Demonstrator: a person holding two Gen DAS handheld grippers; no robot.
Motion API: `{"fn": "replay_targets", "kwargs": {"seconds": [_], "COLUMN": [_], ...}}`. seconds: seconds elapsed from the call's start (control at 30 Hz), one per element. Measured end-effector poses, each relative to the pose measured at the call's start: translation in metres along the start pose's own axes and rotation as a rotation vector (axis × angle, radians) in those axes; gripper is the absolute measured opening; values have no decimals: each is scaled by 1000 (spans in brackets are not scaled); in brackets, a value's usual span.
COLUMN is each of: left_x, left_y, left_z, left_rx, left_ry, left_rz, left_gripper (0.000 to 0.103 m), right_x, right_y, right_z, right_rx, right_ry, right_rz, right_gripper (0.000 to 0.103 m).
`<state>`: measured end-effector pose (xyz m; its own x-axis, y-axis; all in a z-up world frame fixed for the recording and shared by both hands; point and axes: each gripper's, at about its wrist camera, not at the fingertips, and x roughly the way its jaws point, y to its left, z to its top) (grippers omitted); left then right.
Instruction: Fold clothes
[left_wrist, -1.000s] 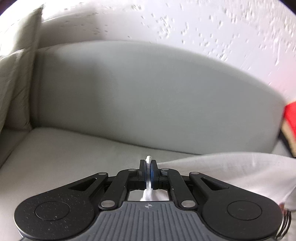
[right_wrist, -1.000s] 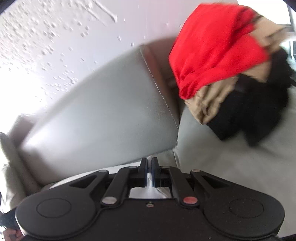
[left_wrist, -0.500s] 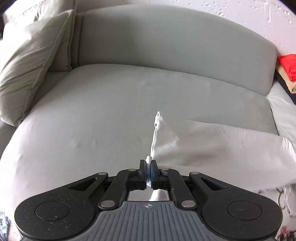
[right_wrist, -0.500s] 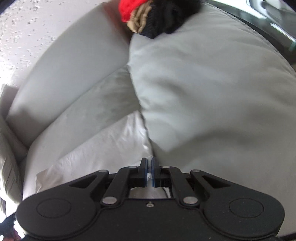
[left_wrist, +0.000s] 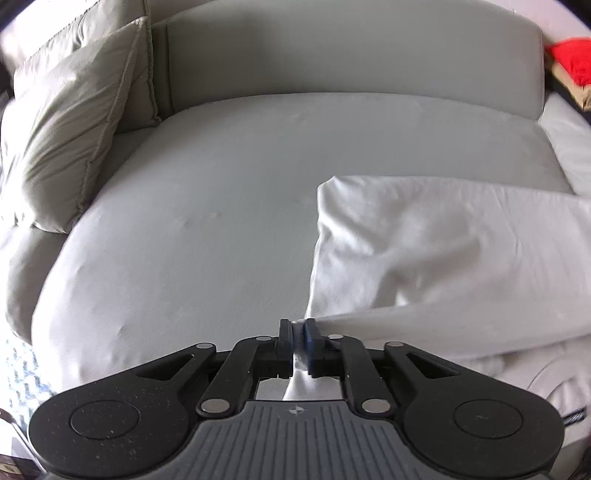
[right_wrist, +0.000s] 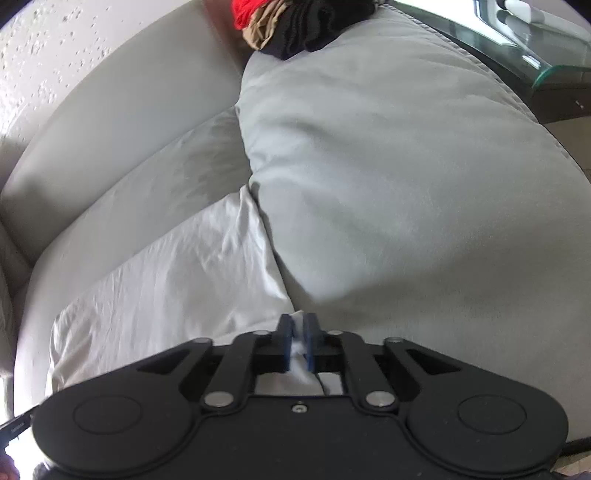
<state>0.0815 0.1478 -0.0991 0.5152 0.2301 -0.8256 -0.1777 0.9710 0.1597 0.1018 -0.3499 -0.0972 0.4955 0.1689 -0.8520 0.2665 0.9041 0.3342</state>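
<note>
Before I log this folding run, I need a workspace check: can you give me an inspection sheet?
Surface: grey sofa seat cushion, mostly bare.
Job's things: white garment lying on the seat, one edge between each gripper's jaws.
Clutter: pile of red, tan and black clothes at the sofa's far end; grey throw pillow.
Grippers: left gripper and right gripper have just been opening, white fabric still between the jaws.
Cables: nothing seen.
Surroundings: textured white wall; glass-topped table.
</note>
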Motion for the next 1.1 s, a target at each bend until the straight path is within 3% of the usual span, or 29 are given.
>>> {"fn": "replay_targets", "kwargs": {"seconds": [0.07, 0.17, 0.3, 0.4, 0.57, 0.83, 1.0, 1.1], "left_x": [-15, -49, -73, -72, -41, 24, 44, 29], "left_y": [9, 17, 12, -7, -48, -105, -121, -112], "left_z": [-6, -18, -26, -24, -9, 34, 27, 11], "left_rx": [-12, 10, 21, 43, 115, 192, 253, 289], "left_ry": [-31, -115, -186, -181, -124, -25, 45, 109], "left_rz": [-10, -7, -111, -171, -212, -249, -301, -372], "left_gripper": [24, 24, 24, 25, 25, 25, 23, 17], "right_x": [-16, -43, -53, -36, -5, 64, 87, 84], "right_y": [1, 3, 13, 28, 54, 84, 79, 74], "right_z": [0, -4, -11, -15, -15, 17, 15, 7], "right_rx": [-10, -18, -22, -22, -32, -67, -71, -87], "right_ry": [-22, -55, -39, 13, 76, 161, 241, 331], "right_rz": [18, 69, 151, 192, 217, 143, 127, 144], "right_gripper": [18, 25, 27, 28, 28, 28, 29, 29]}}
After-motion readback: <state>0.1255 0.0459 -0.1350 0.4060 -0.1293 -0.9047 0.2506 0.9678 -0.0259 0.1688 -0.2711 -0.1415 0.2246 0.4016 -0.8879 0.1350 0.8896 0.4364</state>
